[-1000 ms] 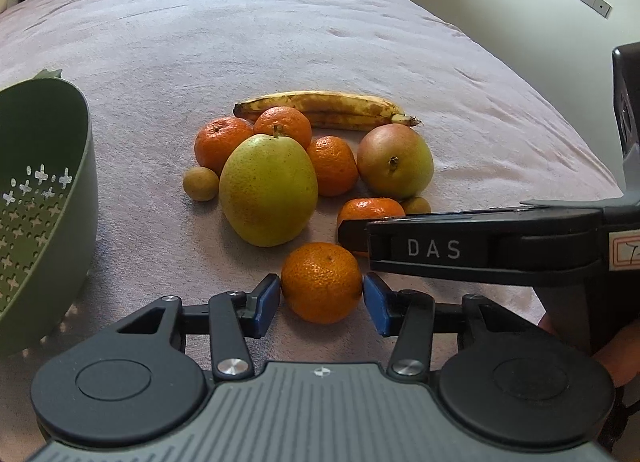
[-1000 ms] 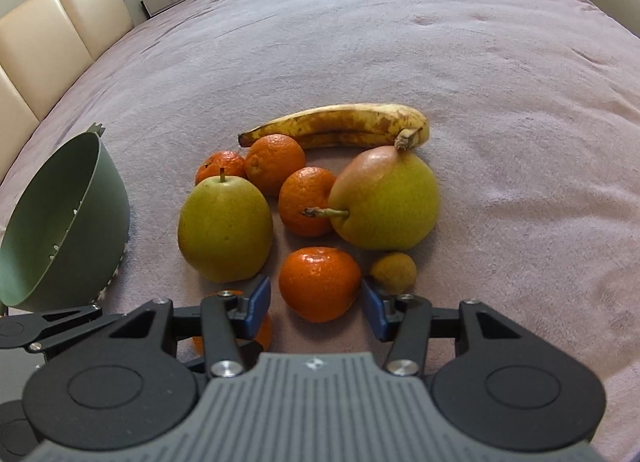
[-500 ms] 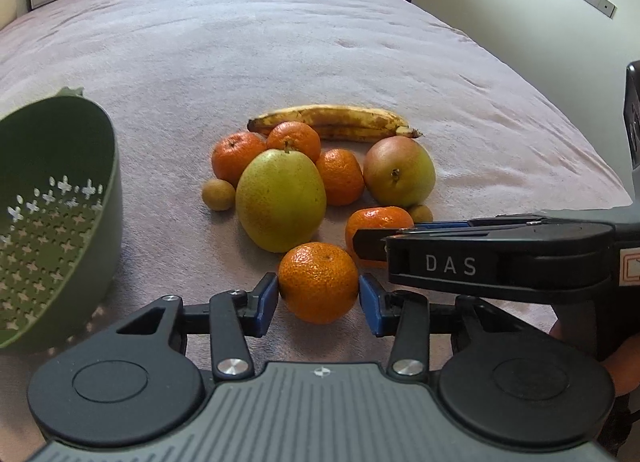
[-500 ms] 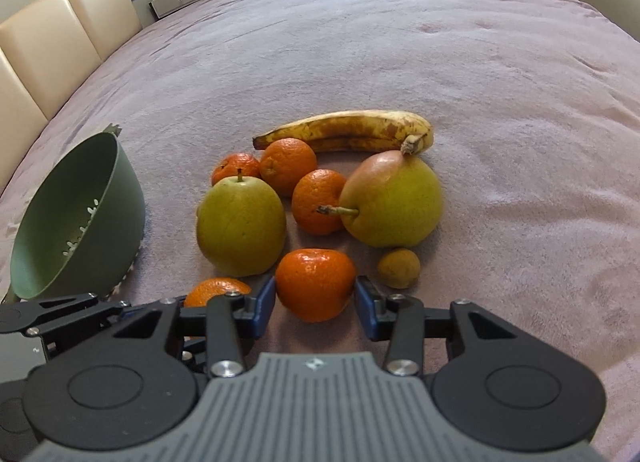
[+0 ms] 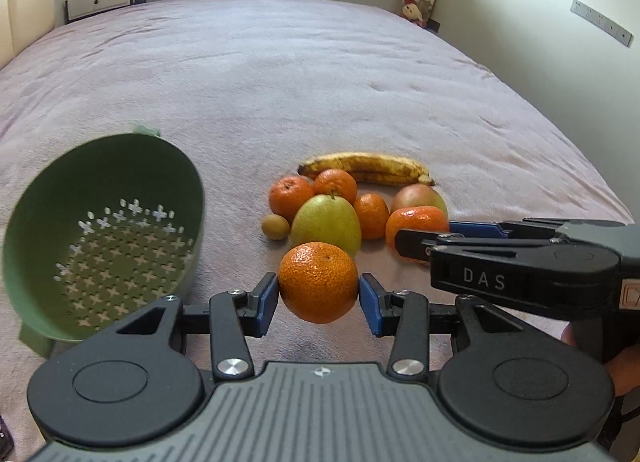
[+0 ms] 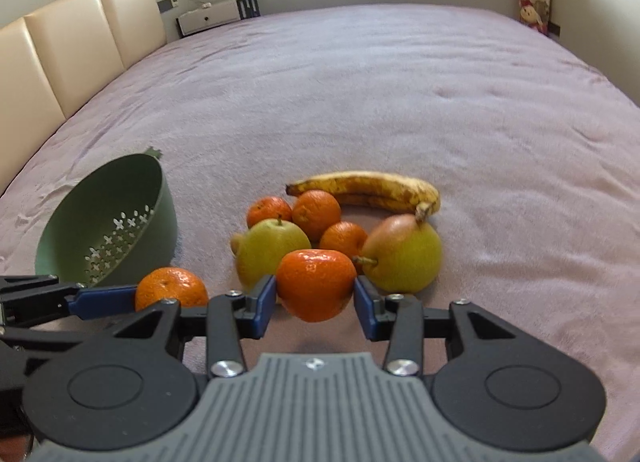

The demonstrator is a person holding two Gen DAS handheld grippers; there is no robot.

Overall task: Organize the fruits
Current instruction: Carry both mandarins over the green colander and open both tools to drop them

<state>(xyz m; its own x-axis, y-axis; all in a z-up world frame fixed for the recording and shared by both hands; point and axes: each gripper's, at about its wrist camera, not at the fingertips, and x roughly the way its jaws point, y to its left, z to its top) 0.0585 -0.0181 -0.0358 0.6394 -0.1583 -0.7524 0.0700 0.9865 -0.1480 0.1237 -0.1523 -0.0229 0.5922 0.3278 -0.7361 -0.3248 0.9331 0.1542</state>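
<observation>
Mandarins (image 5: 318, 282) clamped; colander (image 5: 104, 234) left; pears (image 5: 326, 221) behind

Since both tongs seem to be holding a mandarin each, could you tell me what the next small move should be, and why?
Probably carry both leftward to the green colander and release there. The left tongs clamp one mandarin and the right tongs another; the colander looks empty and lies tilted, mouth toward the fruit, so entry from its open side seems easiest.
</observation>
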